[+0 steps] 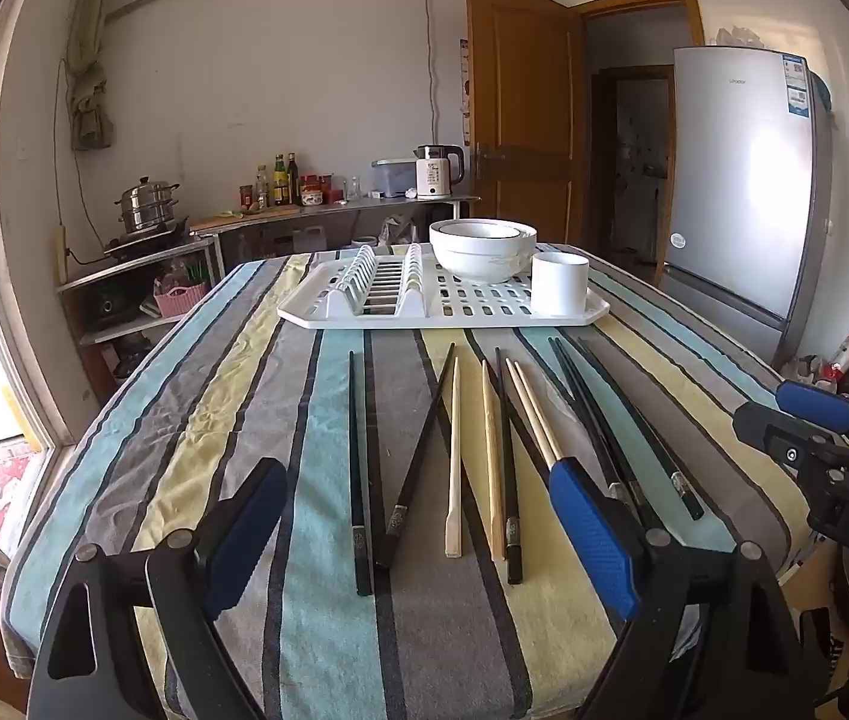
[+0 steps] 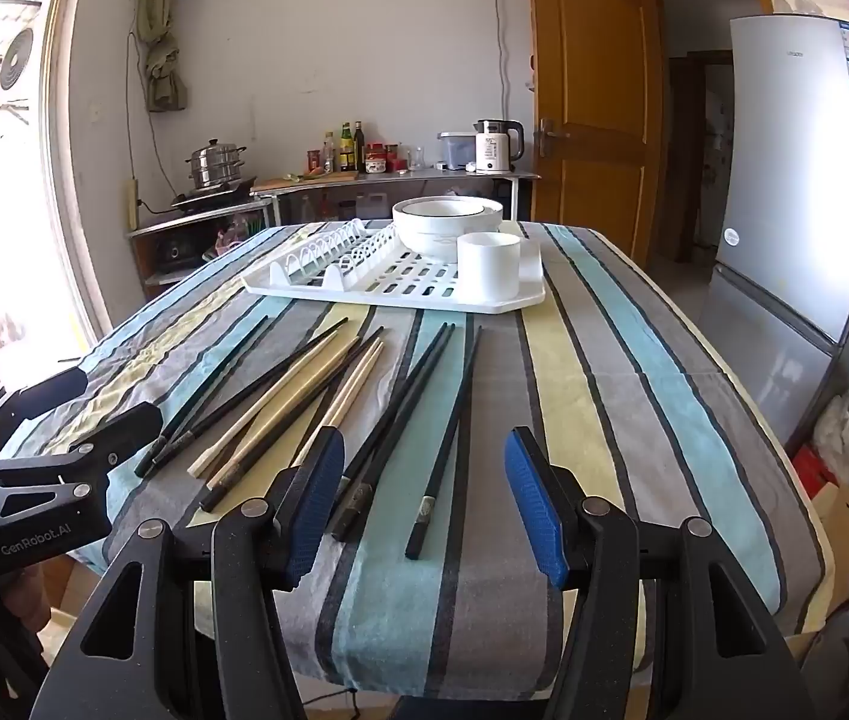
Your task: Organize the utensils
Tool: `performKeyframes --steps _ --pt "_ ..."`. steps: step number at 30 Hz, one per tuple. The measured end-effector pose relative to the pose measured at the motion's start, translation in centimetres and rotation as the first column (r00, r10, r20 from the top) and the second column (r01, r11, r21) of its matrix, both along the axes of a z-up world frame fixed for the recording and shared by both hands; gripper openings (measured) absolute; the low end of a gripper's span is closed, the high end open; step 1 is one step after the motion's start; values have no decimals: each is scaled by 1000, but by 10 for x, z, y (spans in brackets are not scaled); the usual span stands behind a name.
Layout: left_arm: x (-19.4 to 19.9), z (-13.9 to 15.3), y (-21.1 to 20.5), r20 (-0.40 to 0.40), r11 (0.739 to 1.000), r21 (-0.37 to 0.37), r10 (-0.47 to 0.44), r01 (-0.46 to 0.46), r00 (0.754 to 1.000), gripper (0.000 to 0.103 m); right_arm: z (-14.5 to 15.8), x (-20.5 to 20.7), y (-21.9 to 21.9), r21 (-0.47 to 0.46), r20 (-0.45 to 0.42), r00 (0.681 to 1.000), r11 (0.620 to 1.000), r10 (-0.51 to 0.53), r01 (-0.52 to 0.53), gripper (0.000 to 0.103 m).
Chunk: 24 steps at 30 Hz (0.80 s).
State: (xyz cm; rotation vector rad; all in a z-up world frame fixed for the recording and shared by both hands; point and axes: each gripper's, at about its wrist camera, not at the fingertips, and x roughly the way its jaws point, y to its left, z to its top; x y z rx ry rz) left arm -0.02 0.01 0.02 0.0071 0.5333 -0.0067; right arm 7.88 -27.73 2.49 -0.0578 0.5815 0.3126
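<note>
A small kitchen holds a table covered by a striped tablecloth [image 1: 328, 420] in blue, yellow and grey. Behind it stand a counter with a white electric kettle [image 1: 433, 171], sauce bottles and a steel steamer pot [image 1: 147, 204]; a wooden door [image 1: 520, 108] is open and a silver refrigerator [image 1: 742, 180] stands at the right.

On the far half of the table lies a white dish rack [image 1: 442, 306]. Stacked white bowls [image 1: 482, 249] sit in it, and a white cylindrical cup [image 1: 559, 282] stands upright just beside them at the rack's right corner.

Nearer, loose chopsticks lie flat on the cloth, spread in a rough fan. Their long axes run from the near edge toward the rack, thin tips pointing to the rack, thick ends toward the cameras. The black chopsticks [image 1: 359, 474] lie singly at the left, between the pale ones, and as a group of three at the right [image 2: 418, 414]. The wooden chopsticks [image 1: 455, 456] lie in the middle, two of them touching along their length.

The left gripper [image 1: 418, 534] hovers over the near ends of the left and middle chopsticks, its blue-padded fingers [image 1: 595, 534] wide apart with nothing clamped. The right gripper [image 2: 424, 504] is over the right-hand black group, its fingers [image 2: 532, 510] also apart and gripping nothing; one black stick's thick end lies on the cloth between them.
</note>
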Motion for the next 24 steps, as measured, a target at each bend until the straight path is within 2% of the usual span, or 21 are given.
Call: performKeyframes --steps 10,24 --pt "-8 7 2 1 1000 3 -7 7 1000 89 3 -2 -2 10 9 1000 1000 0 0 57" --pt "0 -1 -3 -9 1000 7 0 0 1000 89 1 -1 0 6 10 1000 1000 -1 1 57"
